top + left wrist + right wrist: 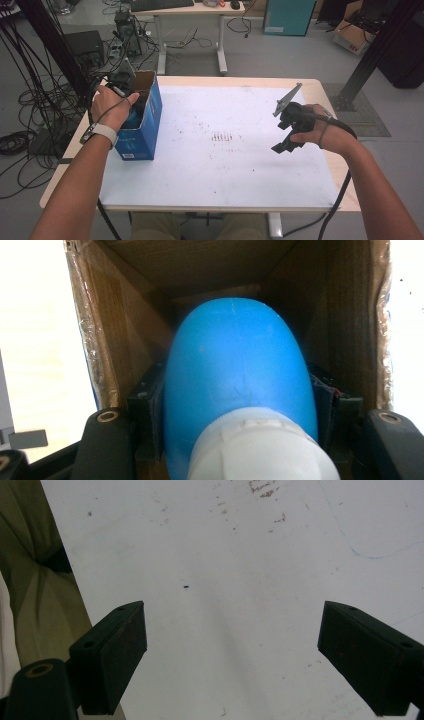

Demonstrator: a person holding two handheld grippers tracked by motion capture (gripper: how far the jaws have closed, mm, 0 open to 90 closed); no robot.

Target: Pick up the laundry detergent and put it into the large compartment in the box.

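Observation:
A blue bottle (240, 370) with a white cap (260, 445) sits between the jaws of my left gripper (240, 410), which is shut on its body. Gripper and bottle are lowered into an open cardboard box (345, 330), brown inside. In the high view this blue-sided box (145, 130) stands at the table's left edge, with my left gripper (131, 106) reaching into its open top; its fingertips are hidden there. My right gripper (282, 136) hovers over the right part of the white table sheet (225, 160). Its jaws stand wide open around nothing (232, 650).
The white sheet (225, 555) has faint brown specks near its middle. Beyond the table are a desk (190, 10), cables (30, 125) on the floor at left, black frame posts (370, 55) and a cardboard carton (352, 35) at back right.

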